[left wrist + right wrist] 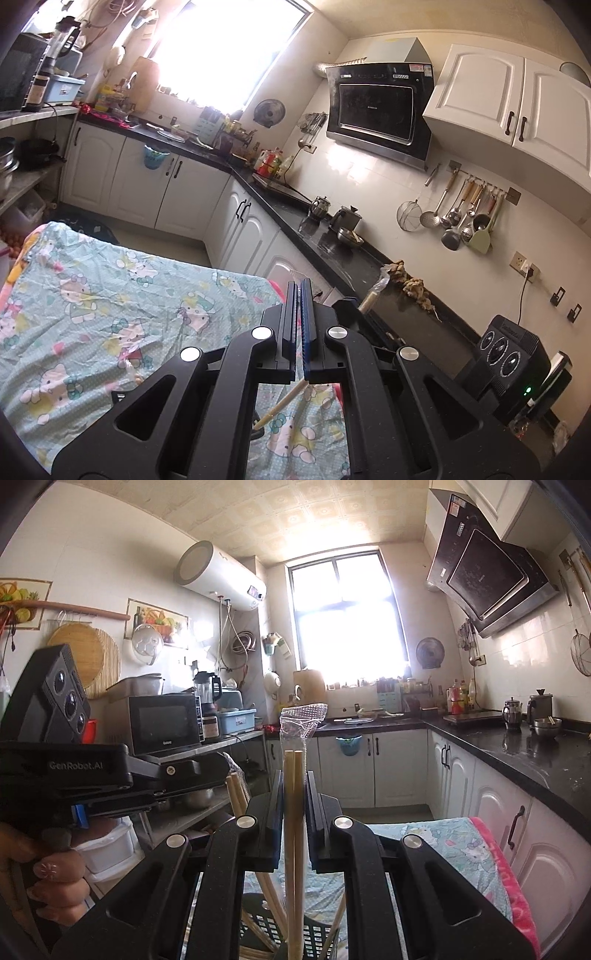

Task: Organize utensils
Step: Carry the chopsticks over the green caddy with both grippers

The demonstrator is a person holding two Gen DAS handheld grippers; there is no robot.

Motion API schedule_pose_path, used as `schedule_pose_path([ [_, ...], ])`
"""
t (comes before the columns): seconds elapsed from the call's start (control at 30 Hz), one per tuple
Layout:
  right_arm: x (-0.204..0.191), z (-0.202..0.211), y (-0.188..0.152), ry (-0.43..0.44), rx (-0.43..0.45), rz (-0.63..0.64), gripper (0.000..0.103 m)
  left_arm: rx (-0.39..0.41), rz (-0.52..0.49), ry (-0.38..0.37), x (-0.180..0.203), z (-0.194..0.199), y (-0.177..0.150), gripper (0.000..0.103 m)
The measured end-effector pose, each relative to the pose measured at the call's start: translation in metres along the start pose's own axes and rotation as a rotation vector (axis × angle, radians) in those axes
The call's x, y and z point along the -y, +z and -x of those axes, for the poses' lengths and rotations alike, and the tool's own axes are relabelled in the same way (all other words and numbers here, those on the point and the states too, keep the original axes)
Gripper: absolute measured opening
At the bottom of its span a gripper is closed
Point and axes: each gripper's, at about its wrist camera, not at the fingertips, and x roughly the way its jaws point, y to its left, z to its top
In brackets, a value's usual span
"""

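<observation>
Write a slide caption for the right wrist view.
Right gripper holds upright chopsticks above a black basket.

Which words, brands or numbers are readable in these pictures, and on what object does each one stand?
"GenRobot.AI": on the left gripper body.
"Galanz", small and uncertain: on the microwave.
Range hood labels and stickers: too small to read.
Blue bin label: blurred.

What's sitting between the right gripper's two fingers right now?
A pair of wooden chopsticks in a clear plastic sleeve, standing upright between the right gripper fingers, in the right wrist view.
</observation>
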Motion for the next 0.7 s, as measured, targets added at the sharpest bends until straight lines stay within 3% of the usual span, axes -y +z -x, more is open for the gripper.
schedule_pose_path([
  [0.7, 0.012, -0.039, -0.062, -0.051, -0.129, -0.049, 0.011, -0.090, 0.035, 0.044, -0.029, -0.024, -0.034, 0.000],
])
